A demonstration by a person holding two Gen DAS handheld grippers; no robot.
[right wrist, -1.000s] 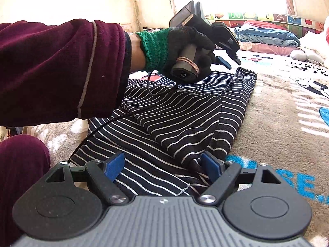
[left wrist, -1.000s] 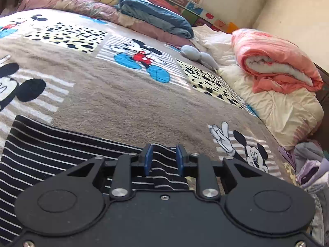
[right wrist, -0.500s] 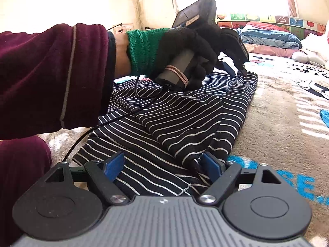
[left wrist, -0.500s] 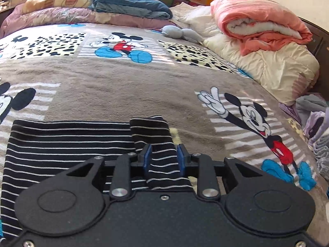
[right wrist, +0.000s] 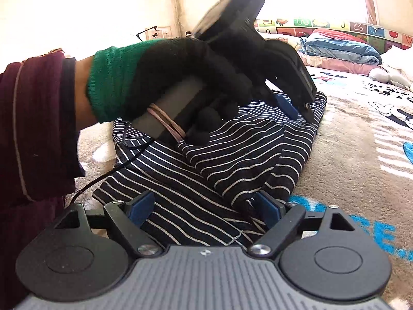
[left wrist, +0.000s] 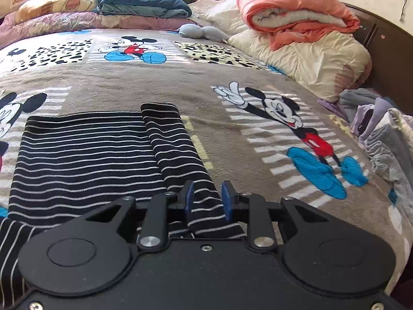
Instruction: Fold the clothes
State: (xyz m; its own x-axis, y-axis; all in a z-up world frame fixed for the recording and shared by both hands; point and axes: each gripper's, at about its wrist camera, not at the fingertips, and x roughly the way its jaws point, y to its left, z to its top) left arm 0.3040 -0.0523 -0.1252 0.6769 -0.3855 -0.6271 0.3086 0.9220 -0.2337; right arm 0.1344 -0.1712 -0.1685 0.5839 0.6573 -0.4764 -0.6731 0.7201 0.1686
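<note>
Nearest the right wrist camera, the right gripper (right wrist: 204, 206) stands with its blue pads wide apart, the hem of the black striped garment (right wrist: 227, 165) lying loose between them; the right pad sits just beside a bunched fold, though whether it touches is unclear. Beyond it, a gloved hand (right wrist: 180, 82) with a green cuff, coming out of a maroon sleeve (right wrist: 38, 118), grips the handle of the left gripper (right wrist: 291, 106), which tilts down onto the far part of the garment. From the left wrist camera, the left gripper (left wrist: 205, 199) has its pads drawn close together, clamped on a narrow striped strip, seemingly a sleeve (left wrist: 178, 152), running forward and left over the flat body of the garment (left wrist: 85, 155). The garment rests on a cartoon-mouse blanket (left wrist: 180, 82) covering the bed. Farther back lie a rolled pink quilt (left wrist: 291, 13), a cream comforter (left wrist: 317, 62) and folded blue bedding (left wrist: 144, 5).
</note>
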